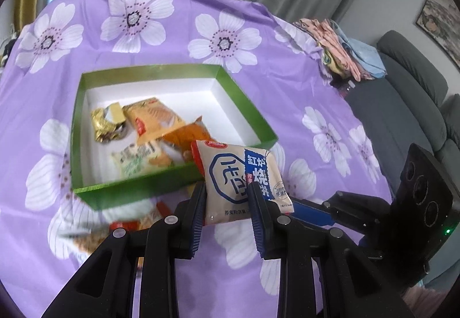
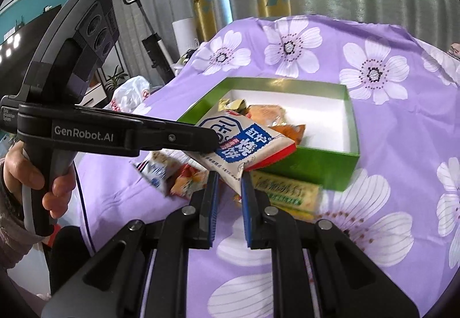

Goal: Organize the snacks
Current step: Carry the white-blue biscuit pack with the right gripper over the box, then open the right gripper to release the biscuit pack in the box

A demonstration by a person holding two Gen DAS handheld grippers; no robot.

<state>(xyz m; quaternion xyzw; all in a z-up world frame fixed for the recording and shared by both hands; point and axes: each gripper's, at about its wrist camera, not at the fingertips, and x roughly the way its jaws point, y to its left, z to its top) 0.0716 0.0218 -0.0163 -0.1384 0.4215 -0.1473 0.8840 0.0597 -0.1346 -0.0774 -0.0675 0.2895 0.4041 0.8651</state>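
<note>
A green box (image 1: 161, 188) with a white inside holds several snack packets (image 1: 149, 122); it also shows in the right wrist view (image 2: 316, 162). My left gripper (image 1: 227, 188) is shut on a beige and blue biscuit packet (image 1: 238, 174), held just above the box's near edge. In the right wrist view the same packet (image 2: 247, 145) hangs in the left gripper (image 2: 184, 139), and its lower corner sits between my right gripper's (image 2: 228, 177) narrowly parted fingers. Whether they pinch it is unclear. Loose packets (image 2: 172, 174) lie on the cloth in front of the box.
The table carries a purple cloth with white flowers (image 1: 330, 105). A yellow-green packet (image 2: 287, 191) lies beside the box's near wall. Folded clothes (image 1: 342, 50) sit at the far right table edge, next to a grey sofa (image 1: 408, 105). Curtains hang behind.
</note>
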